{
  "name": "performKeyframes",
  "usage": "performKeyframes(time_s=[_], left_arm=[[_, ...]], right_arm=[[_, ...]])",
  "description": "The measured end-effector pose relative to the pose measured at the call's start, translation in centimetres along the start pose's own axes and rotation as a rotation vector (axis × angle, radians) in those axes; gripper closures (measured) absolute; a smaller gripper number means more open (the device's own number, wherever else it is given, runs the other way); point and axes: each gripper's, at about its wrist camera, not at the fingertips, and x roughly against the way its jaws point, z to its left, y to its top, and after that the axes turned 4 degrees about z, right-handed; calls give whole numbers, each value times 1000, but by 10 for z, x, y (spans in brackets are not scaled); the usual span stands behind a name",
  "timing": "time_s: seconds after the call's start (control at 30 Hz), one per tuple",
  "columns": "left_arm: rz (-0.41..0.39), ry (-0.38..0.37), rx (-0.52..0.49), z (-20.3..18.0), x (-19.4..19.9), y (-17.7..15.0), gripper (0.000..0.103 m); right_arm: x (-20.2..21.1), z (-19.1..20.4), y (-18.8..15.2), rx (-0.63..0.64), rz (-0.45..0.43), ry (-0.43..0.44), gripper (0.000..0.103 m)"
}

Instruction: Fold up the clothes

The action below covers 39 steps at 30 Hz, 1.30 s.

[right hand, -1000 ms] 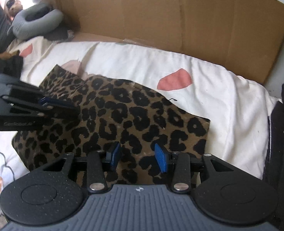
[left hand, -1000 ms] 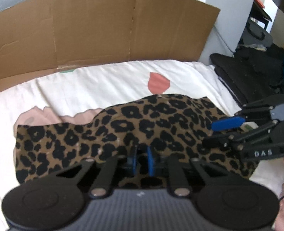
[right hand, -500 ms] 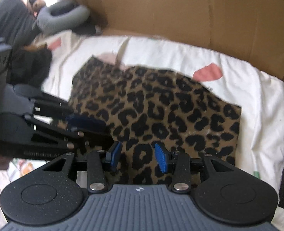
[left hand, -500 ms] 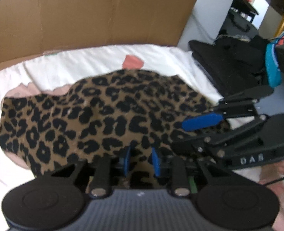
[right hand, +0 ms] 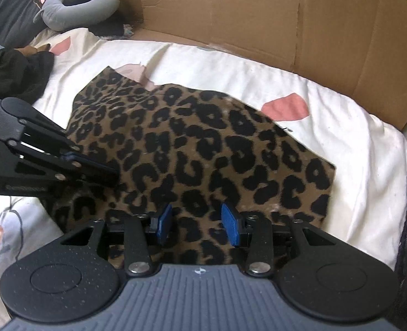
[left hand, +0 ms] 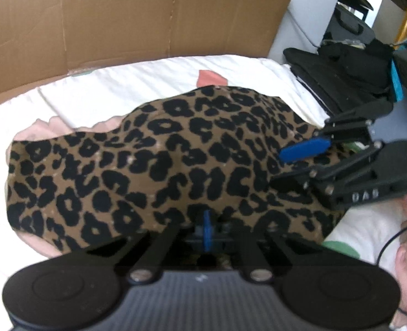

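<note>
The leopard-print garment (left hand: pixel 159 171) lay spread across the middle of the bed's white sheet (right hand: pixel 349 149), its dark spots on brown reaching from the near edge toward the cardboard behind. A pale pink layer (left hand: pixel 43 127) peeked out along its far left border. In the left wrist view the fabric humped up toward the camera, and the near hem ran right under the left gripper (left hand: pixel 206 230), whose blue pads (left hand: pixel 207 237) met with no gap between them; the cloth's edge sat at the pads, though whether fabric was actually pinched in them could not be made out. The right gripper (right hand: pixel 196 226) hovered over the garment's near right part with its blue pads (right hand: pixel 231 227) standing apart, leopard cloth showing in the gap but neither pad pressing on it, so it held nothing. Each gripper showed in the other's view, low over the cloth.

The sheet carried a coral-pink patch (right hand: pixel 284 107) just beyond the garment. A flattened cardboard panel (right hand: pixel 258 13) stood upright behind the bed. A grey neck pillow (right hand: pixel 76 5) lay at the far left corner, near dark clothing (right hand: pixel 24 74) on the sheet. To the right of the bed were black bags (left hand: pixel 341 74).
</note>
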Motion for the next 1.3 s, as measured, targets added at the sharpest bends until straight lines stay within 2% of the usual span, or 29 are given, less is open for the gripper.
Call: performKeyframes(time_s=[0.07,0.27,0.4,0.63,0.67,0.73,0.93,1.17,1.3], left_arm=[[5,12,-7,3,3,-1,100],[14,44,0,22,16,-6,100],[26,117,-22,25,24,-8,100],[10,149,75,39,44,-12,99],[-4,144,89,37,47,-11,99],[-28,120,108,32,53,-11,90],[-53,-1,91,0,54,-13,74],[-47,-81,55,-34,47,-26,73],[-48,-89,25,-46,43,-31,73]], right_arm=[[1,-11,1,-24,6,-38,57],[4,-33,-4,-74,11,-42,57],[2,-33,-5,-68,13,-42,57],[0,-35,-2,-77,19,-36,57],[1,-35,-1,-84,22,-39,57],[4,-35,1,-111,24,-45,58],[30,-33,4,-160,-53,-8,57],[53,-5,-1,-132,-85,73,57],[60,16,-9,-90,-78,112,57]])
